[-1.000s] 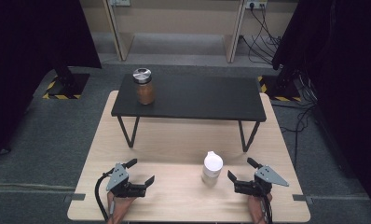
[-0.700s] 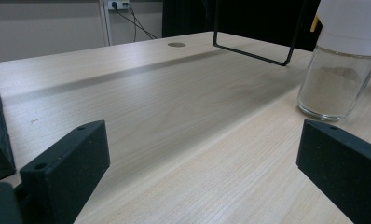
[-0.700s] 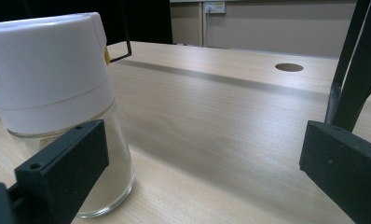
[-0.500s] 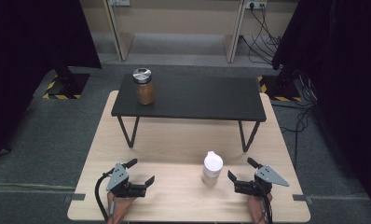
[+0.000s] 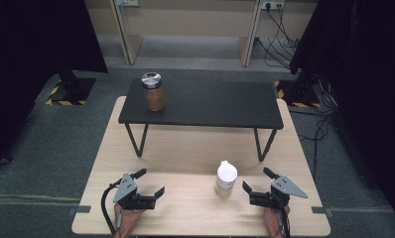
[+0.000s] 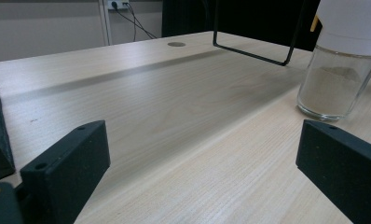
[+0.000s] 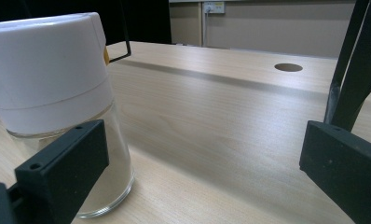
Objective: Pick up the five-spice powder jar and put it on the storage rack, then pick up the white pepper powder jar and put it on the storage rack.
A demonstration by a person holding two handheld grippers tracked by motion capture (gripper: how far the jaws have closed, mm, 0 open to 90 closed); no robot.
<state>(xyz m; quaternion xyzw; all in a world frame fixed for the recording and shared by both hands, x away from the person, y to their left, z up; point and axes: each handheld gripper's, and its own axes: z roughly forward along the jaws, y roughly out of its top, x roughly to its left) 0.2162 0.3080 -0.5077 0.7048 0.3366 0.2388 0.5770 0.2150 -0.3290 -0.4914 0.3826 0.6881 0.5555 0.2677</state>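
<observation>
White-capped glass shaker, upright on the wooden table, between both grippers and nearer the right one, with pale powder inside and no readable label or writing. Left gripper low over the table, jaws spread wide, holding nothing. Right gripper just beside the shaker, jaws also spread, empty.

I see a black shelf standing on thin metal legs across the far half of the wooden table. On its left end stands a glass jar with a metal lid and brown contents. Beyond the table, cables trail over grey carpet at far right.
</observation>
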